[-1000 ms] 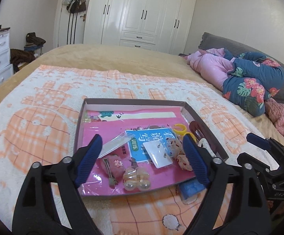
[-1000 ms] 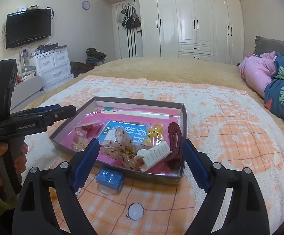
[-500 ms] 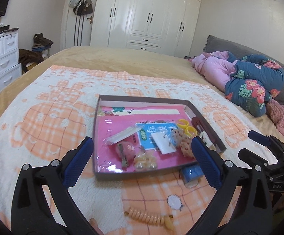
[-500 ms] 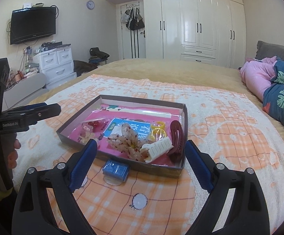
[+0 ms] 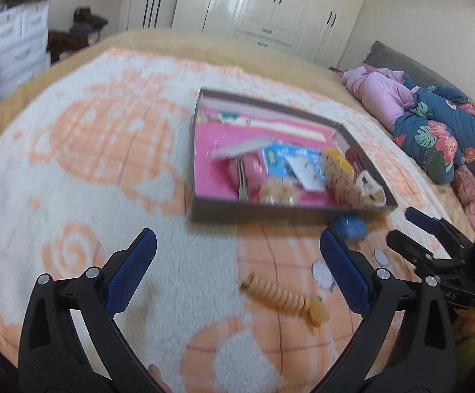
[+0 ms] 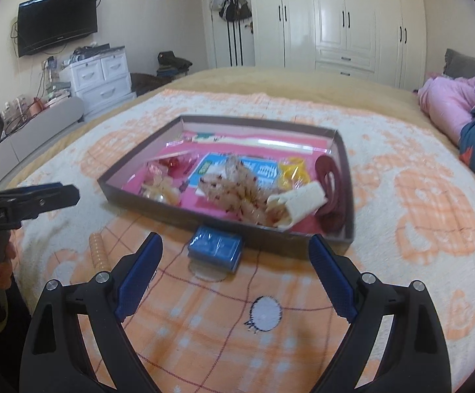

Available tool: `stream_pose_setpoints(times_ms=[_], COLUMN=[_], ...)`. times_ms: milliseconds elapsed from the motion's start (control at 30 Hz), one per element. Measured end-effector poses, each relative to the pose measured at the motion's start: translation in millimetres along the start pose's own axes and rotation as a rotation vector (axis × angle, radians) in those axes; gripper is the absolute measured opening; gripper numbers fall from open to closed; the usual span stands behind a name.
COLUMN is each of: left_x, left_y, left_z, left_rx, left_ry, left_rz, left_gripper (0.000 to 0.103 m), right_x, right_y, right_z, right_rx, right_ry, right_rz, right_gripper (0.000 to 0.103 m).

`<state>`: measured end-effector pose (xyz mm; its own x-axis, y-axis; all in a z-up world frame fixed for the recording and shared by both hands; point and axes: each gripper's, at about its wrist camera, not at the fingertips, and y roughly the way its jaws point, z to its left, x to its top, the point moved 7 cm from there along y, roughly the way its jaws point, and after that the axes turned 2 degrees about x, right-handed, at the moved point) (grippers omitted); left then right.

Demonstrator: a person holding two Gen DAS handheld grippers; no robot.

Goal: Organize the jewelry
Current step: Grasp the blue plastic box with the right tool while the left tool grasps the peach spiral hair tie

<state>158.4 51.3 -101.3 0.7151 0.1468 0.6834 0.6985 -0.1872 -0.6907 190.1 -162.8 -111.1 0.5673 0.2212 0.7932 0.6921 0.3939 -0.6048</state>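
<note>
Coil hair tie [image 5: 285,298]: loose on bed, outside tray [image 5: 201,211].
Jaws: both wide open, empty.
Risk: blurred approach, tie slips.

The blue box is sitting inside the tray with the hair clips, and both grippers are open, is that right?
Not quite. The blue box lies outside the tray, on the blanket against its near wall, as the right wrist view shows. Both grippers, left and right, do have open jaws.
</note>
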Motion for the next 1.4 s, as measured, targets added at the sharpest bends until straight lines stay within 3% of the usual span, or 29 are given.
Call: stream_pose_setpoints(times_ms=[167,333,533,667,833,900,933,1400], left_x=[-18,-38,-43,-47,-48,-48,-48,-22], left_y=[6,19,23,27,29,29,29,10], left_z=[1,-5,-8,-17,-30,-34,-36,-63], left_rx=[-0.048,-0.102,-0.113,-0.086,-0.08,-0.069,-0.067,-0.111], left_ry=[-0.027,-0.057,-0.067,-0.031,0.018,0.044,0.057,0.095], left_rz=[0.064,0.15,0.172,0.18,0.168,0.16,0.152,0.056], left_gripper=[0.084,0.059,0.056,0.055,0.035,0.033,0.025,0.012], right_x=[-8,-15,-17,-15,-16,-16,-16,-12], right_y=[17,35,53,62,59,53,51,-5], right_z=[1,2,6,5,6,4,3,-25], right_rx=[0.024,0.051,0.088,0.071,0.07,0.073,0.074,0.06], right_ry=[0.03,0.059,0.117,0.131,0.123,0.128,0.131,0.186], right_rz=[0.048,0.105,0.149,0.158,0.148,0.137,0.133,0.029], right_gripper=[0.083,0.077,0.066,0.048,0.047,0.047,0.047,0.047])
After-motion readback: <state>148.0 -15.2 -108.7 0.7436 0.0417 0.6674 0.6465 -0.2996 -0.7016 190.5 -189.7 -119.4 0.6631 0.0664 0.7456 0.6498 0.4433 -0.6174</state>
